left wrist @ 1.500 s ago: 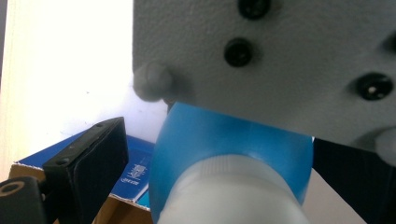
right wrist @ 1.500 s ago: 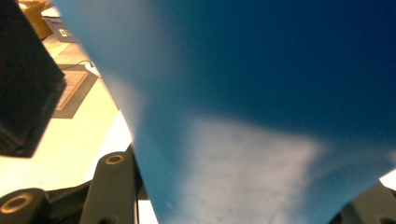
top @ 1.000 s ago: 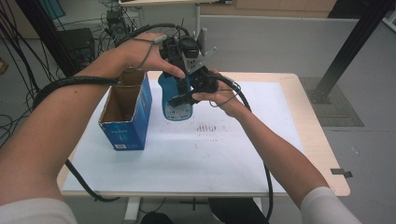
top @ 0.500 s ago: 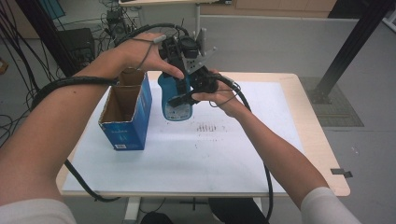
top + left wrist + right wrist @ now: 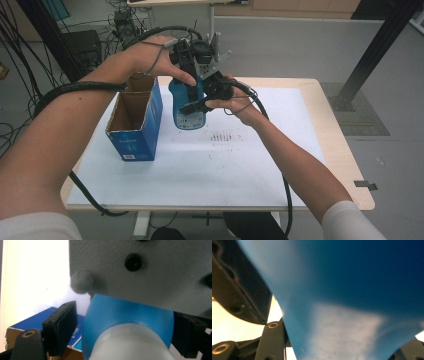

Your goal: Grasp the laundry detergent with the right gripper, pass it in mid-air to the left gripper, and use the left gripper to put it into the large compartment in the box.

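Above table [image 5: 260, 165]: blue bottle [image 5: 189, 107] btwn both grippers

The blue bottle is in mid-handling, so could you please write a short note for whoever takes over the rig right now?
Right hand-held gripper: shut on the blue bottle, holding it in the air above the white mat.
Left hand-held gripper: at the bottle's white cap; its jaws have just been closing, one pad still apart from the bottle.
Open blue cardboard box: upright on the mat, left of the bottle, looks empty.
Done: bottle lifted.
Left: probably finish the left grip, work the cap or box the bottle.
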### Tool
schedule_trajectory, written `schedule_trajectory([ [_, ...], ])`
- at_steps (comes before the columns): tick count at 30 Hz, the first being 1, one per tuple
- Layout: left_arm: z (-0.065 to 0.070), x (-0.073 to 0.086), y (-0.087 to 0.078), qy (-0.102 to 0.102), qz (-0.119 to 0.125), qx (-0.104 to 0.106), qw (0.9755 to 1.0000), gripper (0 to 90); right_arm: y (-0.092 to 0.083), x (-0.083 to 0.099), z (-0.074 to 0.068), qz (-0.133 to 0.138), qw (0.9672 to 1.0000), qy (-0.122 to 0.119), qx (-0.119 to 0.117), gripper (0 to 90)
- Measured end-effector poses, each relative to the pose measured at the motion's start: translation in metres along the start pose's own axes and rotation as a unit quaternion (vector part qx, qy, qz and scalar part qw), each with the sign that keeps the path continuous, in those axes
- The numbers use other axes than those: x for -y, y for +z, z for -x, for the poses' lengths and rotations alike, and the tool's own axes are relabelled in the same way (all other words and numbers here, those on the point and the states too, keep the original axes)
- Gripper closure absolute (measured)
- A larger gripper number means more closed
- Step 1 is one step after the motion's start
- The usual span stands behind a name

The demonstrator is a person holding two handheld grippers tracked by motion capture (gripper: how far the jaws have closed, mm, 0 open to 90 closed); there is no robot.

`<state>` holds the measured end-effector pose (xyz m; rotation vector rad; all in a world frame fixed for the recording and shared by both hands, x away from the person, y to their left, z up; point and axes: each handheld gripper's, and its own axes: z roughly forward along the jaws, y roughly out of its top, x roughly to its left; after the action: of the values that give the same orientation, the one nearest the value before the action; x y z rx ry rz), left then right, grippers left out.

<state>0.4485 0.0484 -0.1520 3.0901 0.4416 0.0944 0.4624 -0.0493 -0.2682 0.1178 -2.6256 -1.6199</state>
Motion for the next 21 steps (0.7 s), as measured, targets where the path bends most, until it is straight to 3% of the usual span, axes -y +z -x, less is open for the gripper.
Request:
schedule_trajectory([
  [12,0.0009,0.0007,0.0002,0.008,-0.002,0.008,0.9999,35.0,-0.0009,-0.0001,-0.0005,0.001,1.0,-0.004,-0.003,44.0],
  [21,0.0013,-0.0003,0.0009,0.014,-0.013,0.014,0.9997,36.9,0.0006,-0.0005,-0.0019,-0.001,1.0,-0.008,-0.006,44.0],
])
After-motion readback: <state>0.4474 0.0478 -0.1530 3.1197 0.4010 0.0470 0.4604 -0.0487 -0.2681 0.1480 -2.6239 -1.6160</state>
